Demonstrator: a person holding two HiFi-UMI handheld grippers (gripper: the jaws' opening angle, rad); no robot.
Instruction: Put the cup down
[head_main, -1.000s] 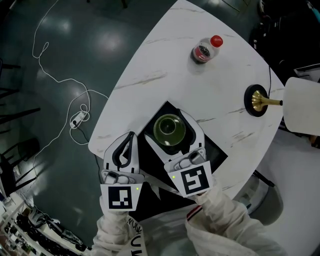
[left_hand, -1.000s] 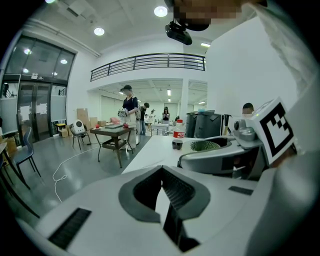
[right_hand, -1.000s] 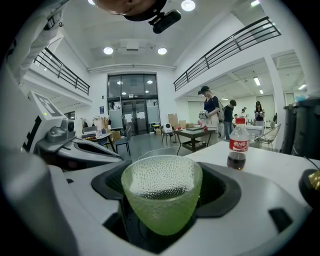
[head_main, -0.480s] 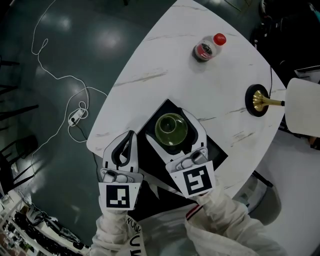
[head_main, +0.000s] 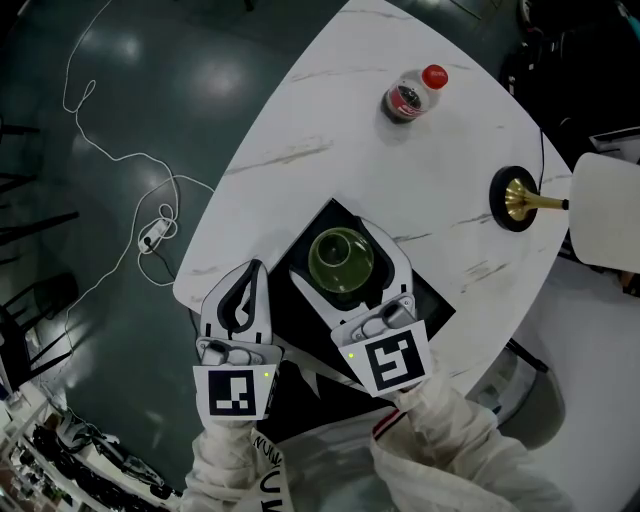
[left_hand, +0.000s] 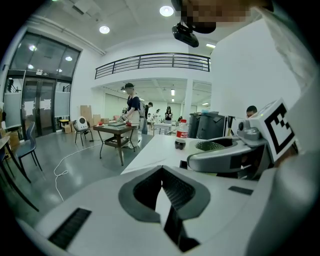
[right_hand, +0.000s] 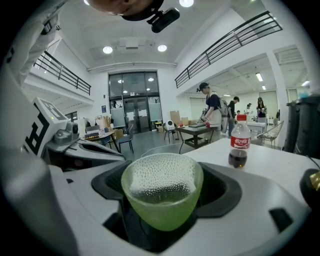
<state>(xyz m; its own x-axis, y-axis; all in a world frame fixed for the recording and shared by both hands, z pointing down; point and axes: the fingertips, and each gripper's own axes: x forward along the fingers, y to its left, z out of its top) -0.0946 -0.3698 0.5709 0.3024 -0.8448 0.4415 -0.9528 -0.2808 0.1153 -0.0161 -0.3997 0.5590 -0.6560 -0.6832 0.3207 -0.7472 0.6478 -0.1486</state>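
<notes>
right gripper (head_main: 350, 232): fingers clamped on green cup (head_main: 341, 262), frame centre
left gripper (head_main: 247, 275): fingers together, empty
risk: cup may tip or roll if released tilted or above the black mat (head_main: 432, 300)

Translucent green, dimpled cup (head_main: 341, 259); white, grey-veined surface (head_main: 300, 130); black mat (head_main: 318, 225); bottle (head_main: 410, 95) with red cap, red label.

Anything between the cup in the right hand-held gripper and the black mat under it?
Nothing visible. The cup is held in the right hand-held gripper over the black mat; the mat's bare parts are free, the spot right beneath is hidden. The bottle and lamp base stand well away.
</notes>
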